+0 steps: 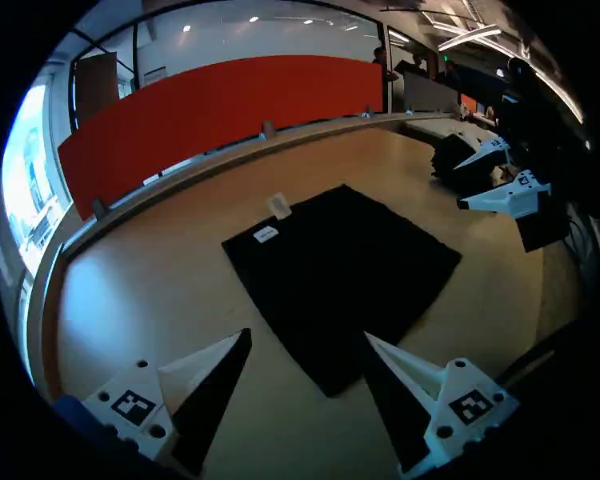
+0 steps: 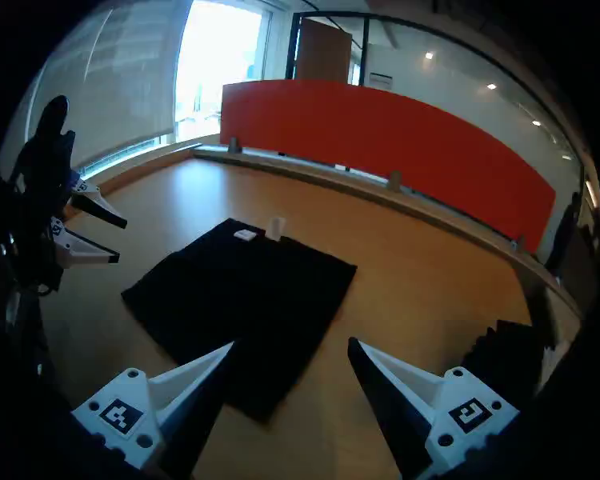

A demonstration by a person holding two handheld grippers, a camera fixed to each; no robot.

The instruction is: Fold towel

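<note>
In the left gripper view the towel (image 1: 340,272) lies flat mid-frame on the table (image 1: 140,280). A flat tag (image 1: 266,234) and an upright tag (image 1: 279,206) sit at its upper-left corner. A partition (image 1: 220,112) stands behind, along the table's far edge. The right gripper (image 1: 458,186) hangs at the frame's right, beyond the towel. The left gripper (image 1: 308,332) sits at the bottom, over the towel's near corner.

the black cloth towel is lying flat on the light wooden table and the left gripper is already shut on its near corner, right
Not quite. The black cloth towel does lie flat on the light wooden table, but the left gripper is open, its fingers spread apart with nothing pinched between them, as the left gripper view shows.
</note>
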